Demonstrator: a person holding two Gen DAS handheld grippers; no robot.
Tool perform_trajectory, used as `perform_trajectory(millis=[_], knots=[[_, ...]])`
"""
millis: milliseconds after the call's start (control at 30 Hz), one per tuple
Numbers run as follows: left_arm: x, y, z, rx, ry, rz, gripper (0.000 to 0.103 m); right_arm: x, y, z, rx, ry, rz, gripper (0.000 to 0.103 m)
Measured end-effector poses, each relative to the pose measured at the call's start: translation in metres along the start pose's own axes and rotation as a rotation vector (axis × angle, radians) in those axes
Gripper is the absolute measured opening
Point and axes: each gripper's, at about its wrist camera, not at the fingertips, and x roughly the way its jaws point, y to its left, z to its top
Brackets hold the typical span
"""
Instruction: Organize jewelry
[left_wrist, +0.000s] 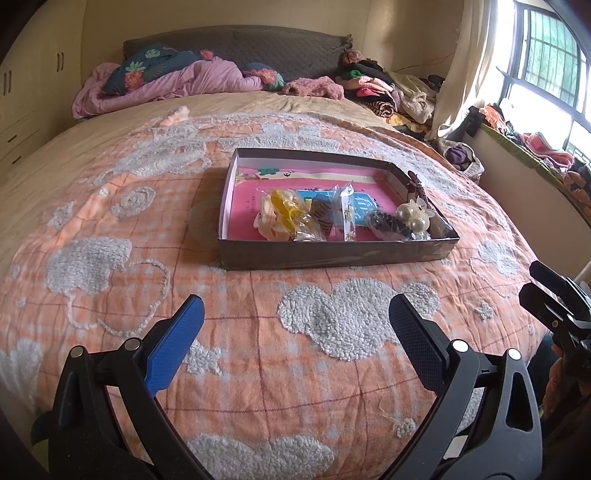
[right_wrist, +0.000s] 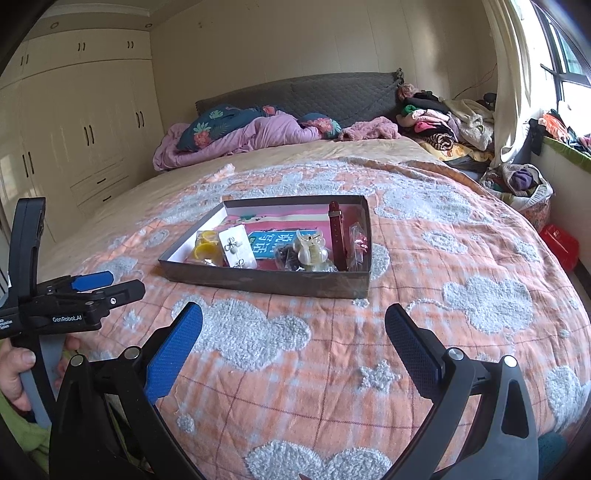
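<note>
Left wrist view: the left gripper (left_wrist: 295, 321) hovers low over the bed (left_wrist: 110, 229), fingers spread and empty, facing one open box (left_wrist: 332, 254) of jewelry. Right wrist view: the right gripper (right_wrist: 293, 328) hovers likewise, fingers spread, before that box (right_wrist: 266, 280), which holds one red watch strap (right_wrist: 338, 236) and two yellow rings (right_wrist: 205, 245).

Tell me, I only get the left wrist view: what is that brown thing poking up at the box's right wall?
Observer: A red strap. It lies along the right side inside the box.
Operator: Is anything between it and that wall?
Observer: Yes, a clear packet with something pink inside stands there.
Operator: And what's on the floor past the bed?
Observer: Something red, perhaps a bag, sits to the right of the bed, below the window side.
</note>
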Motion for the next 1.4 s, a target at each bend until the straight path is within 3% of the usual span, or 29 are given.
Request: perform_trajectory(millis=[1400], knots=[[0.007,0.000,-0.005,-0.010,0.044,0.036,0.094,0.022,-0.010,-0.007,0.033,0.103,-0.020,0.099]])
